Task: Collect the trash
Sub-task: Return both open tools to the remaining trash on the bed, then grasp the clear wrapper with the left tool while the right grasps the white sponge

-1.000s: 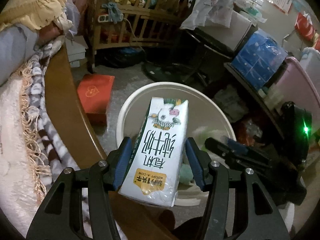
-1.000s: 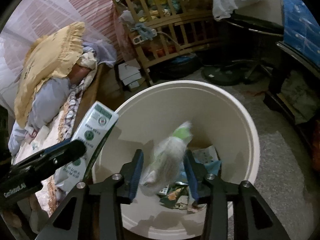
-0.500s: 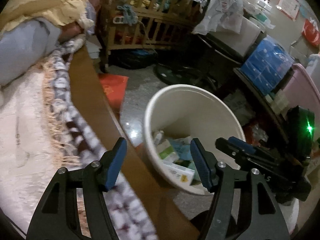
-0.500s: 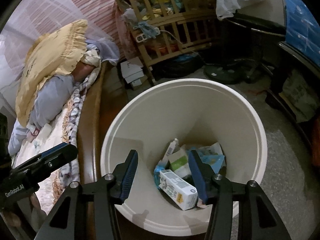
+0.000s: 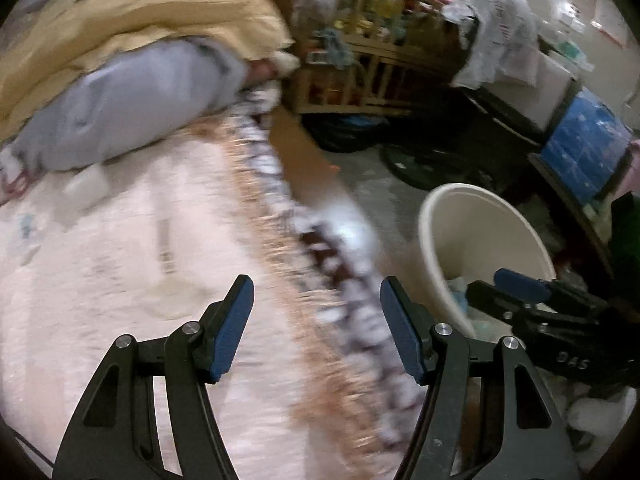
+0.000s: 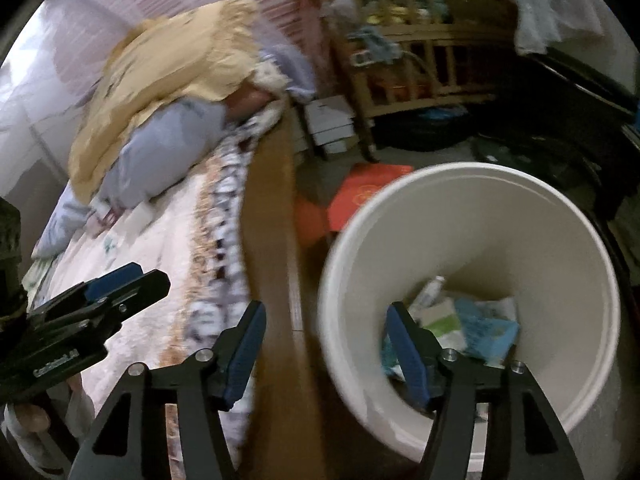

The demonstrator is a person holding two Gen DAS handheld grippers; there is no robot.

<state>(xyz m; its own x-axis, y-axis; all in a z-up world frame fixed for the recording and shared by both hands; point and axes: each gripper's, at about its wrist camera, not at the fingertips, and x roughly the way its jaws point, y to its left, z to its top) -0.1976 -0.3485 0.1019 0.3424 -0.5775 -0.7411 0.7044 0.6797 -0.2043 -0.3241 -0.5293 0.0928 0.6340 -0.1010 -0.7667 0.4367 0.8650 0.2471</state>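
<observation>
bin (image 6: 568, 216) mouth open above; bed rail (image 6: 272, 216) just beside; blanket (image 5: 120, 280) bare ahead

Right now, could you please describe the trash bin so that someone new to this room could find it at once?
Start at the bed with the fringed blanket and follow its wooden side rail to the floor beside it. There stands the trash bin, a round cream-white tub with cartons and wrappers in the bottom. Nothing else nearby is round, pale and open-topped.

You see a cream bin (image 6: 532, 208), blue gripper pads (image 5: 232, 320), yellow pillow (image 6: 180, 64), pale pink blanket (image 5: 100, 280) with brown-white patterned edge, red box (image 6: 368, 192).
</observation>
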